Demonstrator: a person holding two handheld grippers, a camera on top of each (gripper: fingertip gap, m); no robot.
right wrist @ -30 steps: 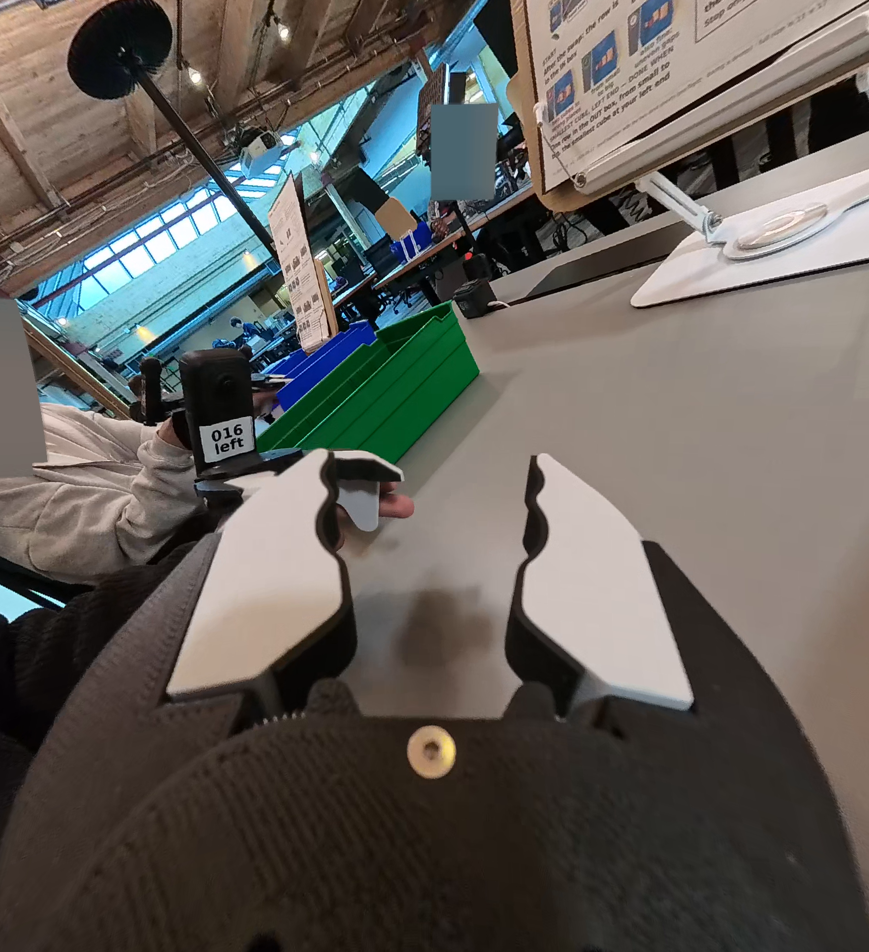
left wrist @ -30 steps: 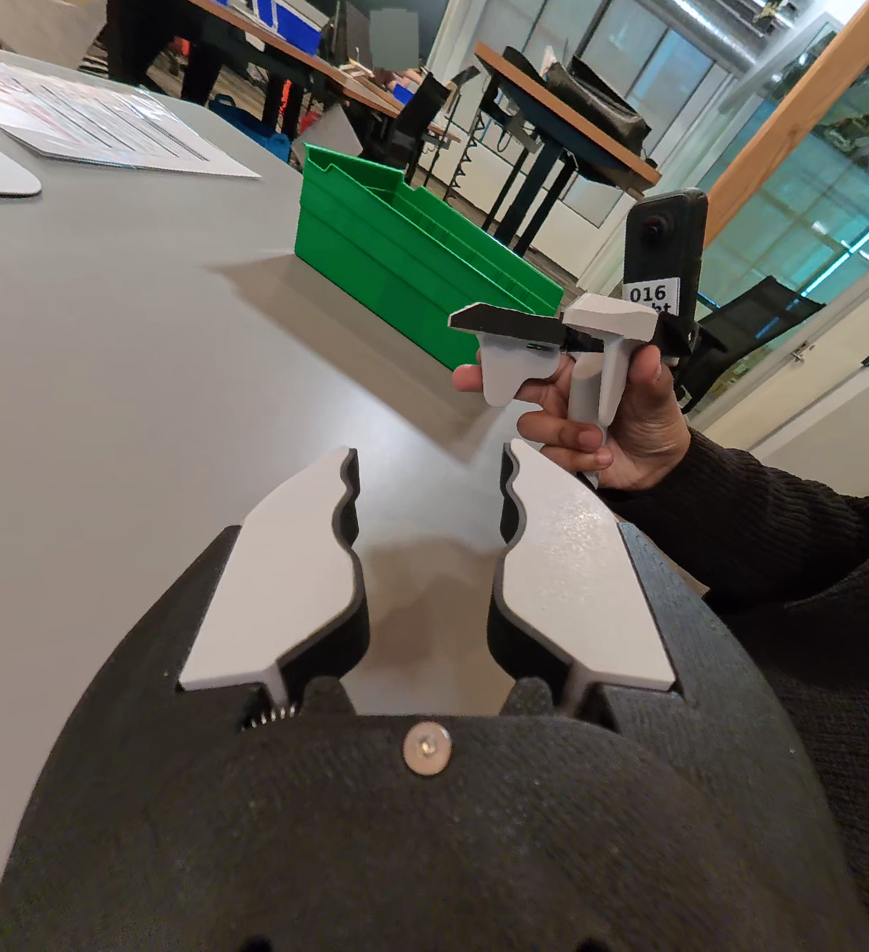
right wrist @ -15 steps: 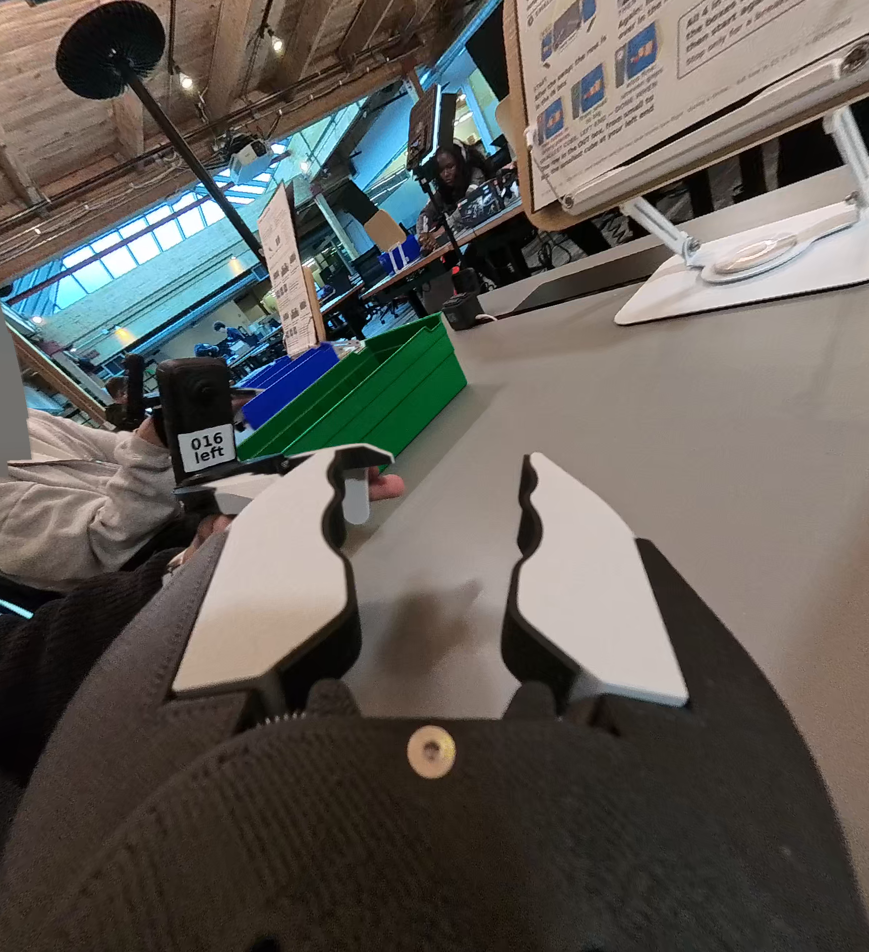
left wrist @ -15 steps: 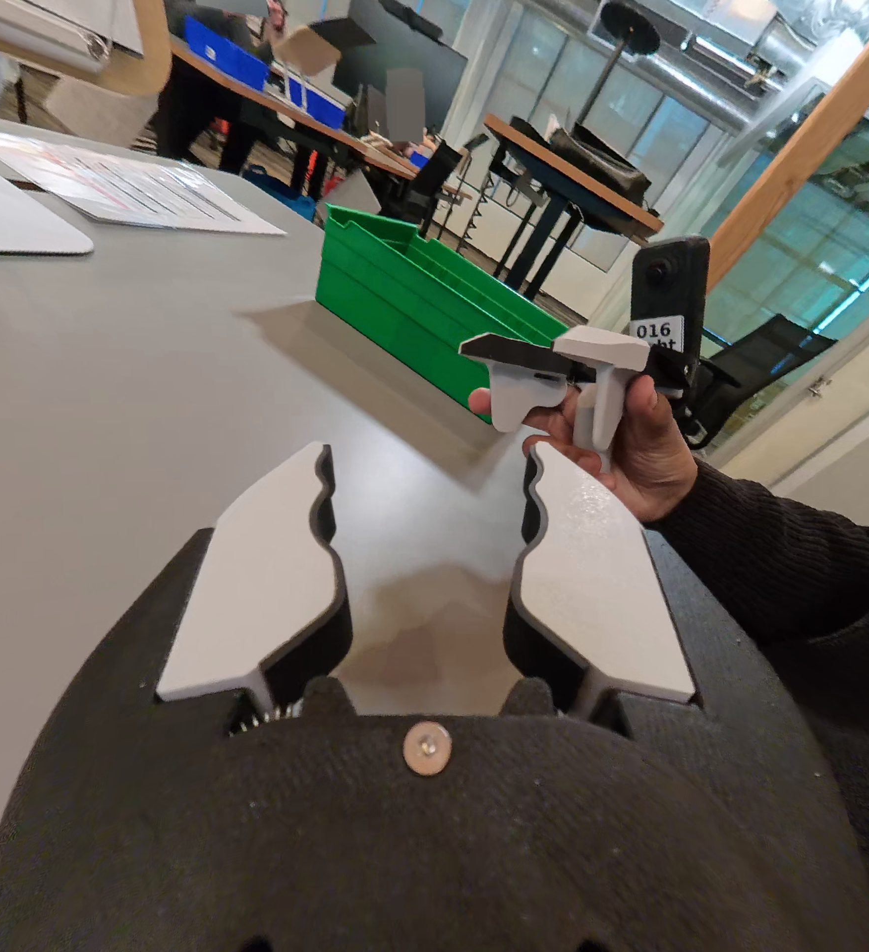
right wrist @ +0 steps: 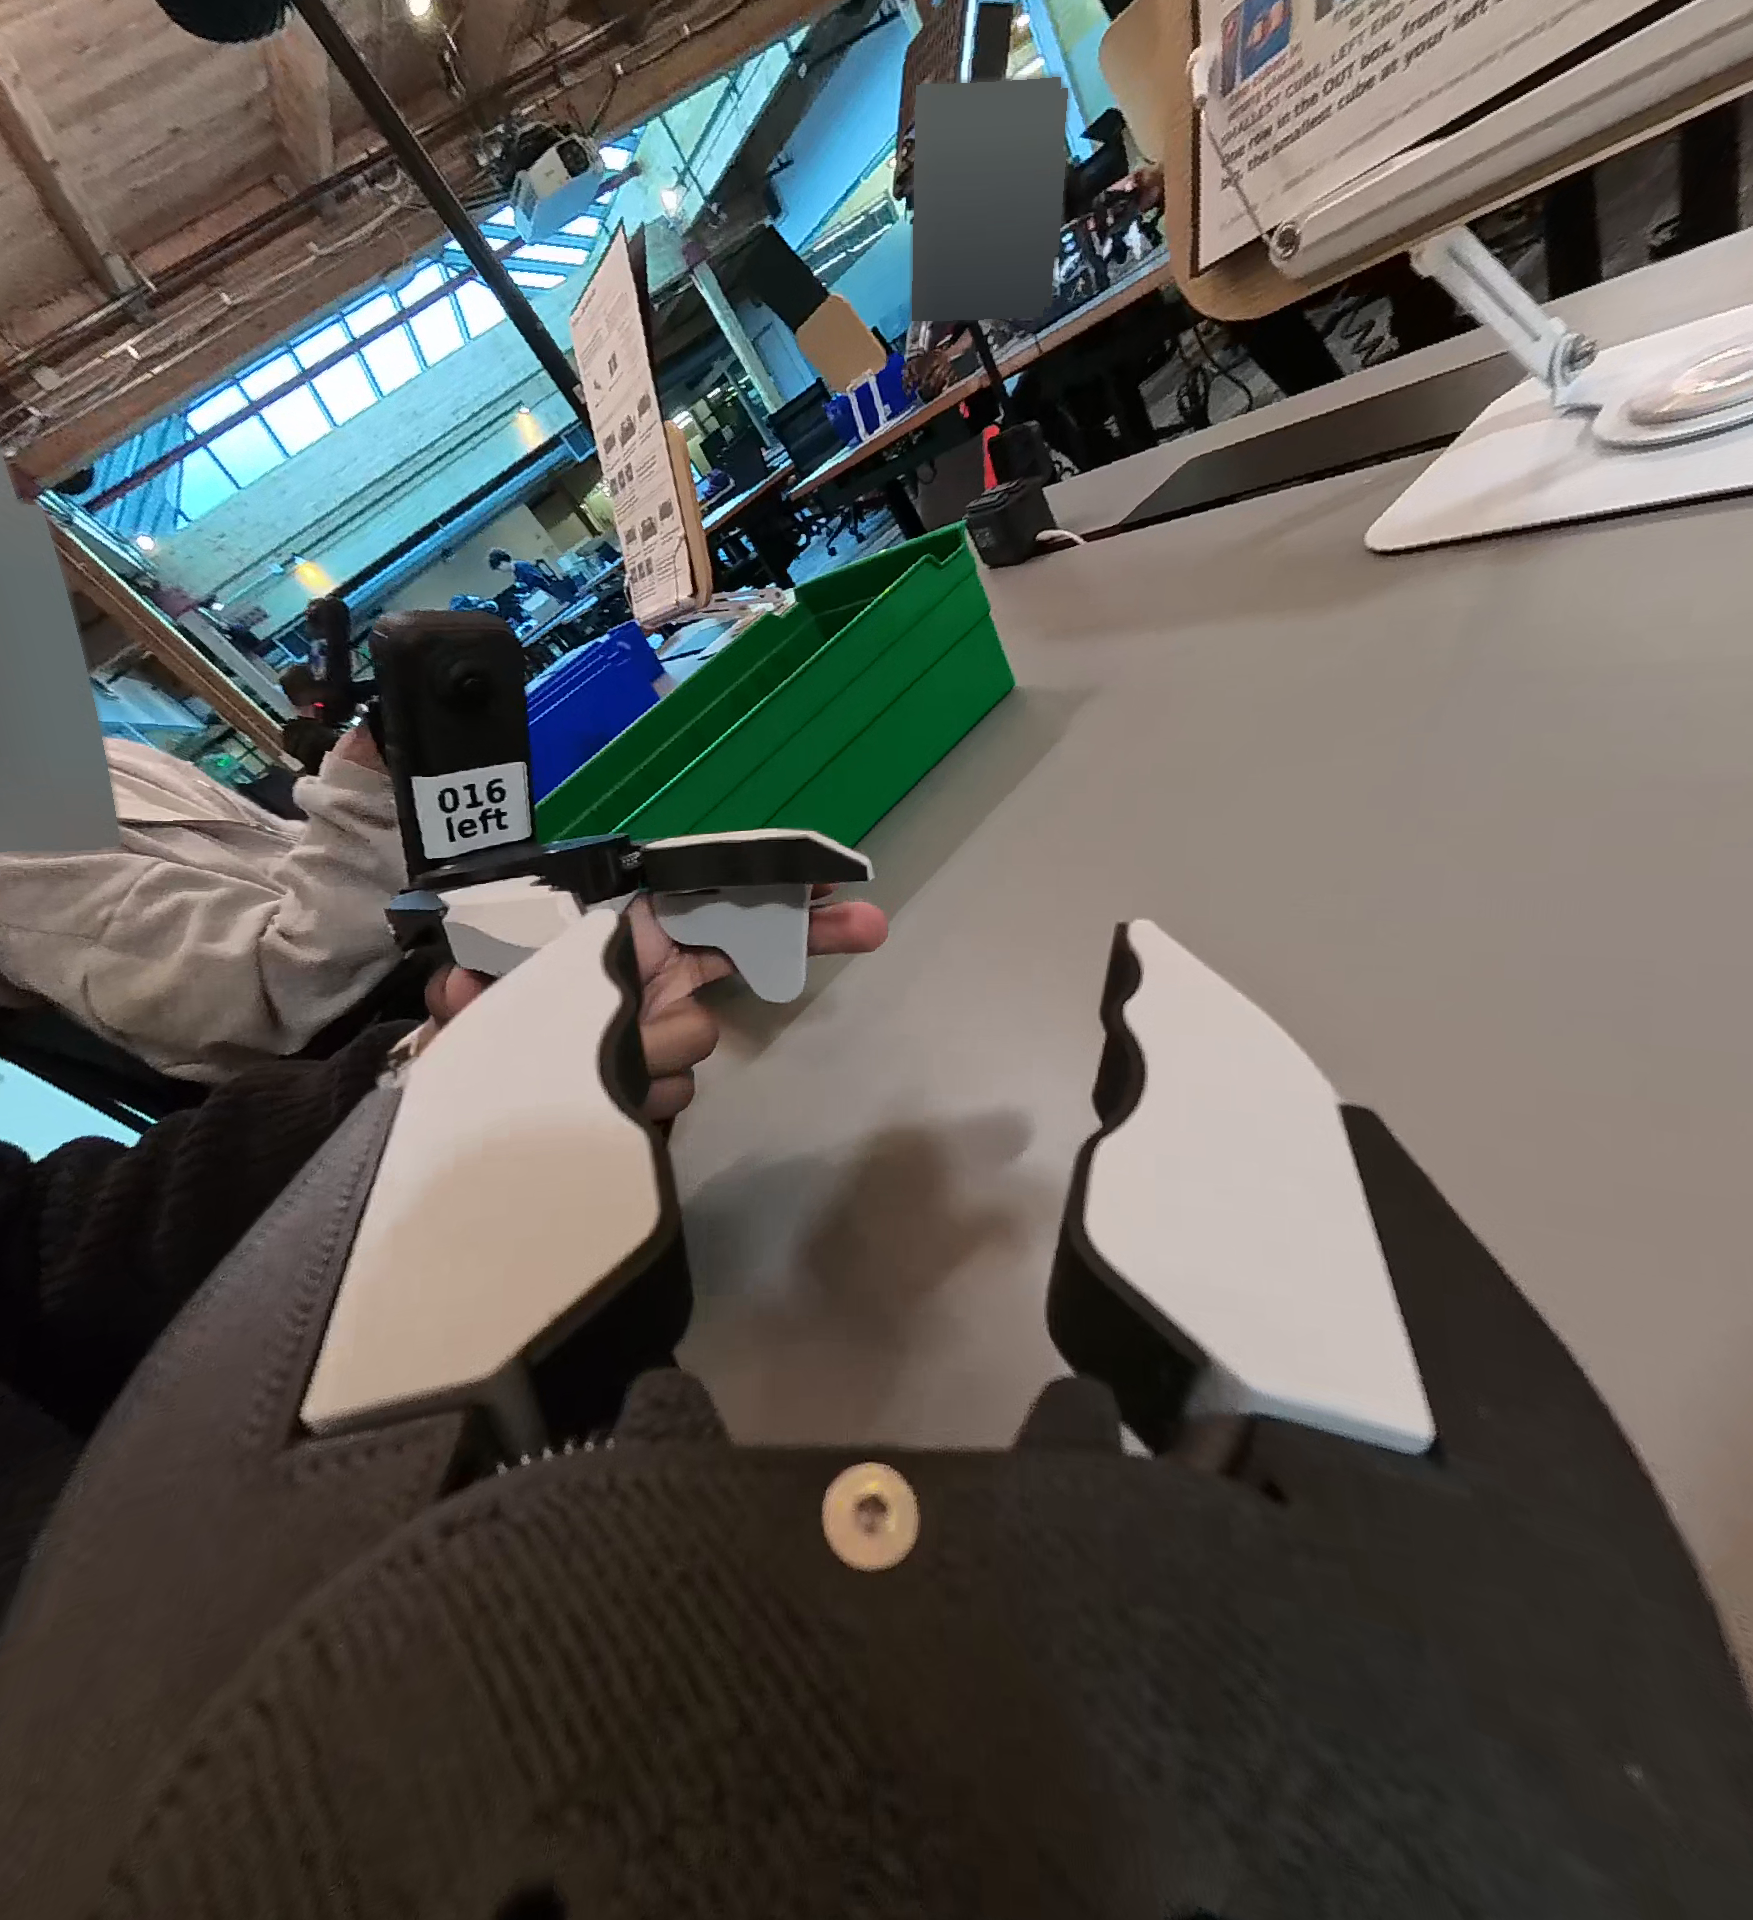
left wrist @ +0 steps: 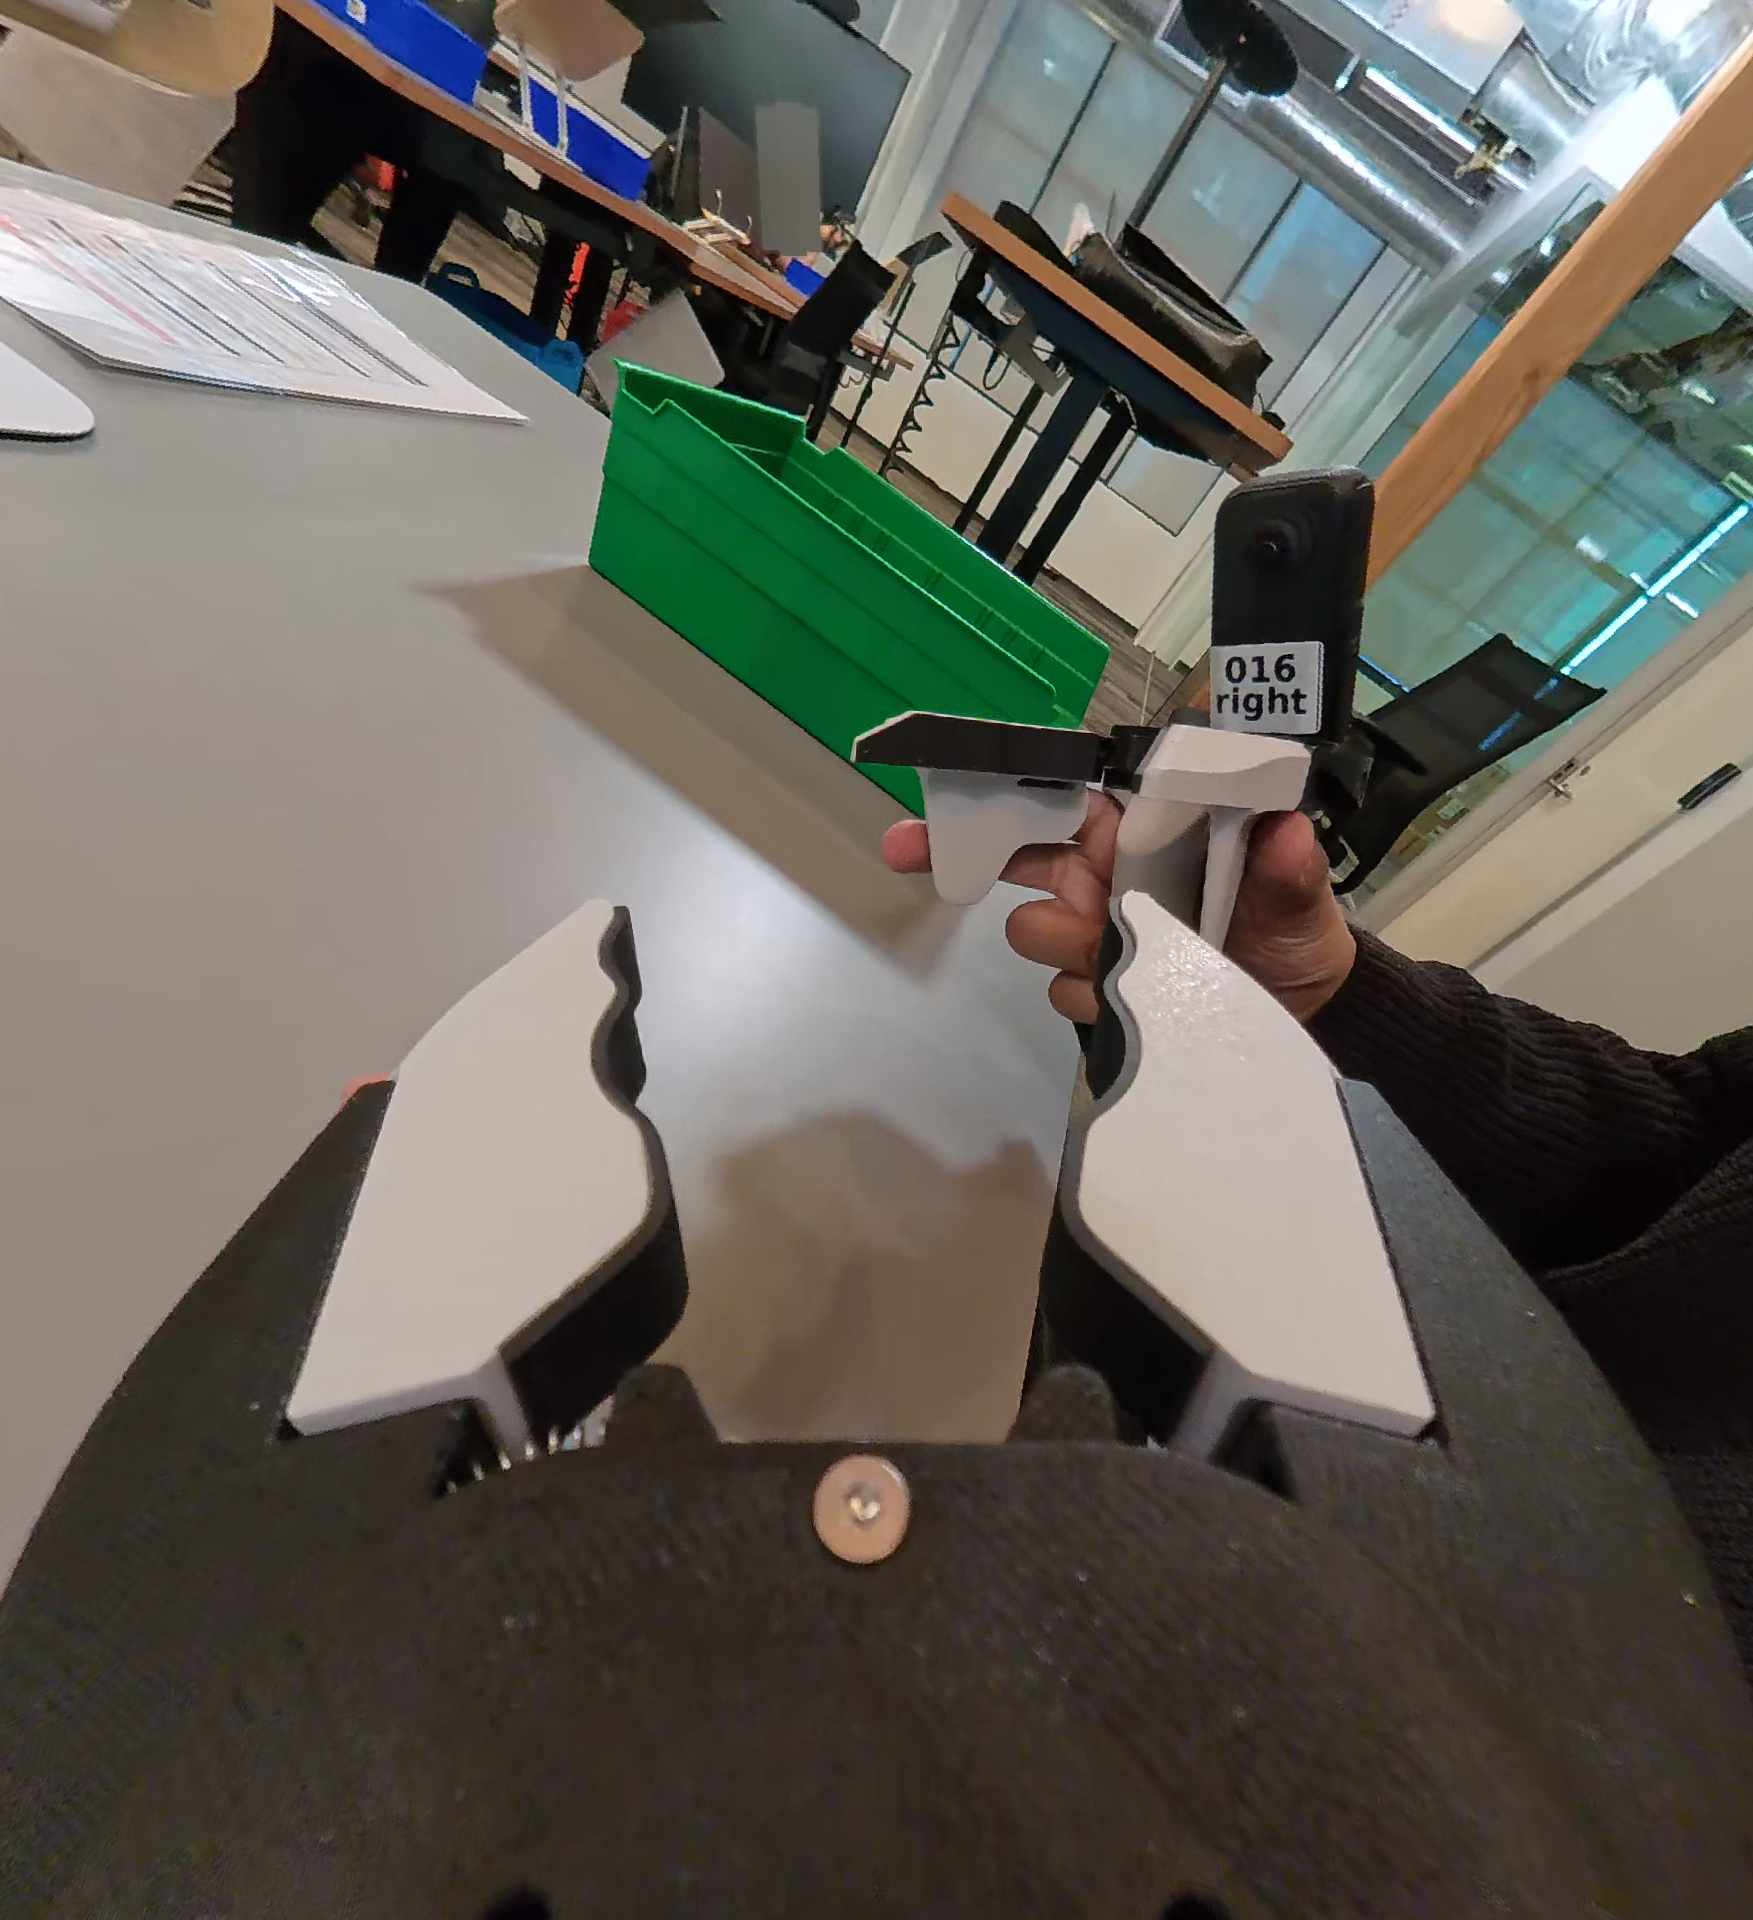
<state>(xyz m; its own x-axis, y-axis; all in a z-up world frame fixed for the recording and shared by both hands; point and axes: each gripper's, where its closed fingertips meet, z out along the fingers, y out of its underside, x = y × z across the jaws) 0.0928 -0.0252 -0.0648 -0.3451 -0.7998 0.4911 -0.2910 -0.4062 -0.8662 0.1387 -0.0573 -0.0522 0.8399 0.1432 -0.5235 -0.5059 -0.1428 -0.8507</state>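
Two grippers, both empty, so not much drama here.

Left wrist view: the left gripper has its grey fingers spread wide with only bare grey table between them, so it's holding nothing. Using the green bin as the landmark: it sits on the table out beyond the fingertips, well apart from them. The right gripper shows up just to the near right of the bin, held in a hand with a dark knit sleeve, a black camera standing upright on top of it. A laminated sheet lies far left of the bin.

Right wrist view: the right gripper is spread apart too, nothing between the fingers, just table. The green bin is ahead and to the left, not touching anything of ours. The left gripper hangs just in front of the bin's near end. A white stand base sits well right of the bin.
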